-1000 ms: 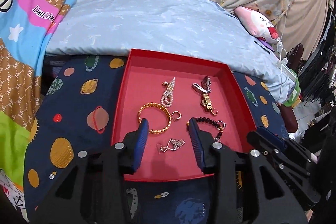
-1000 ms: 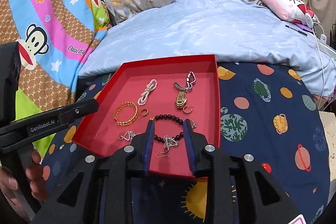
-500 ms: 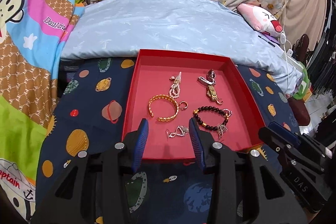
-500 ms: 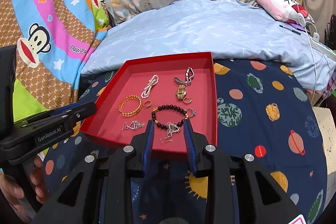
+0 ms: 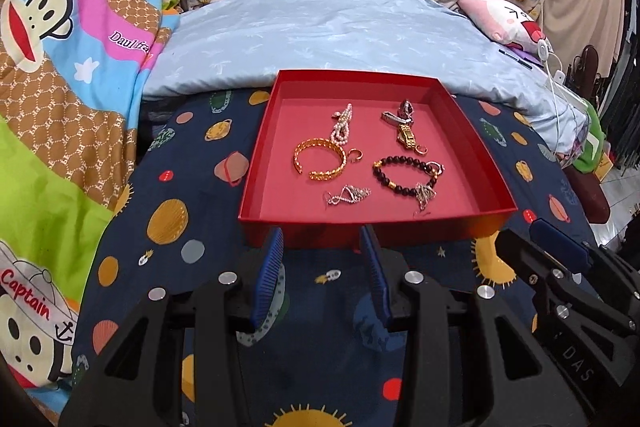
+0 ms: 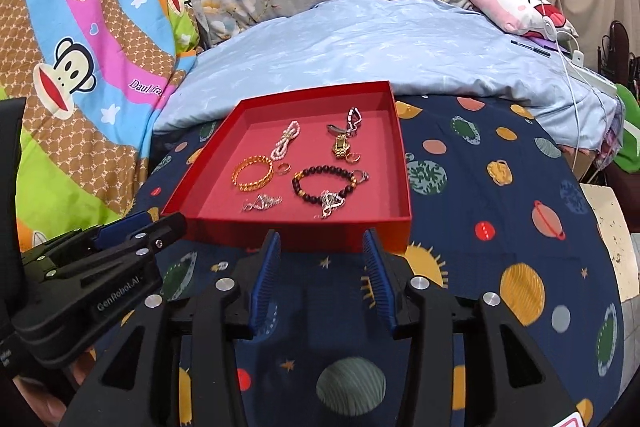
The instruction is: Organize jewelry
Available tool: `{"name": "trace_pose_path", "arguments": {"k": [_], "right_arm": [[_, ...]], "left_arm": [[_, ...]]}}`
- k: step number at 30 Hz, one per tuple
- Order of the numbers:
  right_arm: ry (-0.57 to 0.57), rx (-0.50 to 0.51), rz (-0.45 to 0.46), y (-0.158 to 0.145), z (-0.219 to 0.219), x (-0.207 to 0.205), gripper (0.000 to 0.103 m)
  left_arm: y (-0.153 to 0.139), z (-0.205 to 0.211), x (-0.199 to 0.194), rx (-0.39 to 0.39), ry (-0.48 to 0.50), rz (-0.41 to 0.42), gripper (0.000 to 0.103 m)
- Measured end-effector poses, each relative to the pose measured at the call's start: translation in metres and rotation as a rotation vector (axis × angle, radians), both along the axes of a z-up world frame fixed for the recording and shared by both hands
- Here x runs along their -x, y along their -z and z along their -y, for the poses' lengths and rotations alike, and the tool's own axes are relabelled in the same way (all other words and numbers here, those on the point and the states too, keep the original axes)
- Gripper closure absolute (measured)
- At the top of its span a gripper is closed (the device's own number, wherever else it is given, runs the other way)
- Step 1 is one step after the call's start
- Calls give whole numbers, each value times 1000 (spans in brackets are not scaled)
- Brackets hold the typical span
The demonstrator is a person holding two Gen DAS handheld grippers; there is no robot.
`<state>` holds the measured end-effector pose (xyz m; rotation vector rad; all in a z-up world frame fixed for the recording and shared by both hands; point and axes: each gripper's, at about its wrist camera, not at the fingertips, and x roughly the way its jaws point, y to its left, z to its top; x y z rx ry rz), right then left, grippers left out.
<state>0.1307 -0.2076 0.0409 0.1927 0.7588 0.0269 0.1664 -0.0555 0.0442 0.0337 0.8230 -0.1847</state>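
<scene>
A shallow red tray (image 5: 476, 155) (image 6: 403, 163) lies on a navy planet-print cover and holds the jewelry. Inside are a gold bangle (image 5: 319, 159) (image 6: 253, 174), a pearl piece (image 5: 342, 129) (image 6: 285, 143), a gold watch (image 5: 405, 135) (image 6: 341, 145), a dark bead bracelet (image 5: 394, 179) (image 6: 320, 183) and a silver chain piece (image 5: 347, 195) (image 6: 262, 203). My left gripper (image 5: 323, 277) hangs just in front of the tray's near wall, open with nothing between its fingers. My right gripper (image 6: 320, 281) is also short of the tray, its jaws opening and empty.
A light blue pillow (image 5: 340, 35) lies right behind the tray. A cartoon-monkey blanket (image 5: 60, 75) covers the left side. A pink plush (image 6: 520, 9) and white cables (image 6: 572, 55) sit at the far right. The cover's right edge drops to the floor (image 6: 604, 227).
Both grippers have backed away from the tray, which now lies farther ahead. The right gripper's jaws have spread wider and left a silver piece on the bead bracelet.
</scene>
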Motion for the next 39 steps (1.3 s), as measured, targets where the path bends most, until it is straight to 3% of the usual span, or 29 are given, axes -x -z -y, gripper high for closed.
{"name": "trace_pose_path", "arguments": {"k": [6, 9, 11, 13, 16, 24, 39], "right_arm": [[15, 32, 10, -2, -14, 17, 52], [44, 69, 16, -3, -16, 25, 43], [76, 92, 22, -4, -16, 31, 36], [102, 97, 30, -5, -14, 37, 28], [131, 73, 41, -3, -9, 45, 20], [149, 43, 34, 3, -8, 59, 18], [142, 80, 26, 3, -18, 67, 18]], "left_arm": [[1, 4, 20, -22, -12, 14, 65], [1, 2, 27, -25, -27, 19, 65], [1, -2, 30, -18, -40, 16, 60], [2, -7, 34, -13, -67, 19, 46], [3, -13, 39, -5, -99, 22, 35], [5, -19, 51, -29, -125, 29, 24], [3, -25, 65, -51, -153, 44, 24]]}}
